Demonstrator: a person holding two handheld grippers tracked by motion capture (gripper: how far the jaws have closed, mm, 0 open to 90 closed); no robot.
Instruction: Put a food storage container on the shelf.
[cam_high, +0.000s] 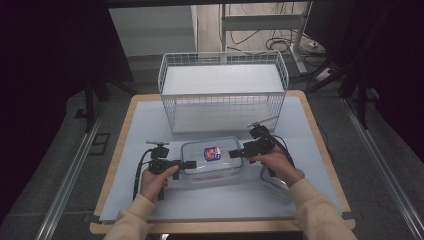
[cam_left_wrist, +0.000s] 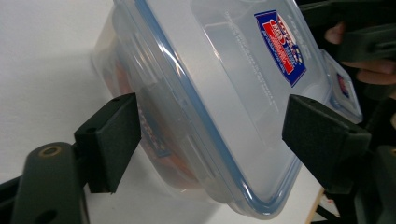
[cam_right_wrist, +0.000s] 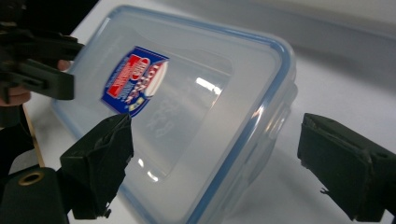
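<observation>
A clear plastic container (cam_high: 210, 165) with a blue-rimmed lid and a red and blue label (cam_high: 212, 153) lies on the mat in the middle of the table. My left gripper (cam_high: 192, 164) points at its left end. In the left gripper view the container (cam_left_wrist: 224, 70) runs between the jaws of that gripper (cam_left_wrist: 212, 135), which stand wide, and no pad visibly presses on it. My right gripper (cam_high: 234, 153) reaches over the container's right end. In the right gripper view a corner of the container (cam_right_wrist: 187, 93) lies between the spread jaws of that gripper (cam_right_wrist: 215, 154).
A white wire basket (cam_high: 222, 54) stands at the back of the table, open side toward me. A second clear container (cam_high: 272, 184) sits under my right hand. The pale blue mat (cam_high: 150, 125) covers the wooden table top (cam_high: 125, 115), and cables lie on the floor behind.
</observation>
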